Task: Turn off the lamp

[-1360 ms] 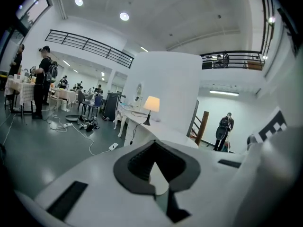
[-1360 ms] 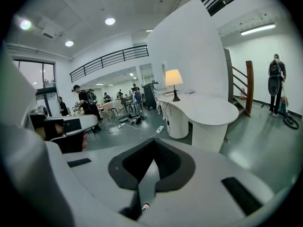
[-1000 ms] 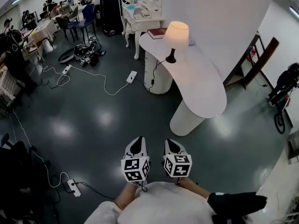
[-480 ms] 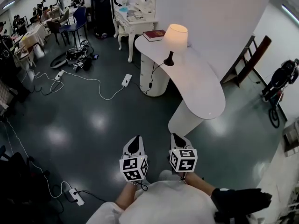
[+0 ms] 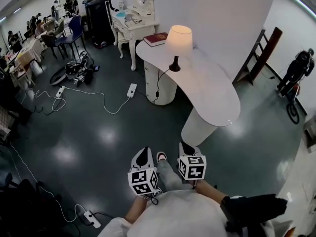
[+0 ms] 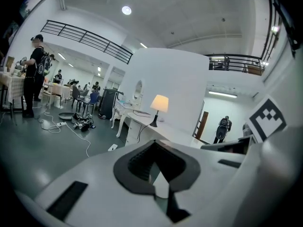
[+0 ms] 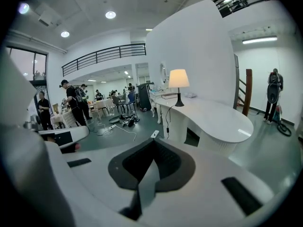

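While the person stands on the dark, glossy floor, the head view shows the left hand-held gripper and the right hand-held gripper side by side, low in the picture. Each points ahead over the floor and carries nothing. The lamp is well apart from both. It stands upright, with its shade glowing, near the far end of the curved white worktop, close to the white wall. A red book lies just beside it on the same end. A dark cord drops from the lamp's base over the worktop's edge, and a white power strip lies on the floor near the pedestal.

In the left gripper view, the left hand-held gripper's jaws are closed together with nothing between them. The lit lamp shows small and distant beyond their tip. The right hand-held gripper's marker cube sits at the picture's right edge.

In the right gripper view, the right hand-held gripper's dark pads appear to meet at the tip, though the wide lens makes this less sure, and they grip nothing. Past them the worktop sweeps off to the right, with the lamp on its far end against the wall. The left hand-held gripper shows at the left edge.
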{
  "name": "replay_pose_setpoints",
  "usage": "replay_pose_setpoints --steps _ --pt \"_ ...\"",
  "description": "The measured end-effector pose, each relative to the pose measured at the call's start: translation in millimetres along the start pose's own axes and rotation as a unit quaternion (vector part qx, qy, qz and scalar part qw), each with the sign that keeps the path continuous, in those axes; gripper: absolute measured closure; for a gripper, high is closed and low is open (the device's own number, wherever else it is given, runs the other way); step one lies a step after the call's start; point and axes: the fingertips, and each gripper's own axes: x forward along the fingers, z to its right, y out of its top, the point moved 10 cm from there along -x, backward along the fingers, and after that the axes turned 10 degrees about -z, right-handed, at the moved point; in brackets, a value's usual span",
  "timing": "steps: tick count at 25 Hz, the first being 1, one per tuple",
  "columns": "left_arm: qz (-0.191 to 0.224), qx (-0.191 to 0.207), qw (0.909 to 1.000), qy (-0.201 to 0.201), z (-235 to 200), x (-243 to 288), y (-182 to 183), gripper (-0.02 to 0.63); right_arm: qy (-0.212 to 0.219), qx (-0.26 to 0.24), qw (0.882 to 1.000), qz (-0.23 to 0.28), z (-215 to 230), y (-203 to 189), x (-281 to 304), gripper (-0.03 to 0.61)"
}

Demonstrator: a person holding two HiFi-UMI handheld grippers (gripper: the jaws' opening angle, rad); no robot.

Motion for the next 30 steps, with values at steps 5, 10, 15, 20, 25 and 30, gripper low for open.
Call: replay_pose_setpoints --steps 5,10,15,20,25,30 --pt "-0.006 0.018 0.9998 0.006 -11 25 15 0.617 0.001 0.013 1.000 -0.005 11 21 44 0.578" --pt "-0.019 0.035 0.9991 0.016 -34 41 36 0.617 0.010 0.025 1.000 0.006 3 54 80 0.578" --pt "-0.042 0.017 0.9986 0.027 -60 81 49 0.616 0.012 0.026 1.000 -0.010 10 80 129 0.578" --pt "-0.067 0.018 0.9970 0.035 -84 127 76 0.617 0.011 0.042 0.999 -0.028 23 107 174 0.579" --pt "-0.063 0.023 0.9970 0.039 -97 184 113 0.617 0.012 0.027 0.998 -0.056 43 133 224 0.579" --pt "-0.068 0.028 0.9968 0.031 -100 236 146 0.616 0.012 0.013 0.998 -0.066 61 168 261 0.578"
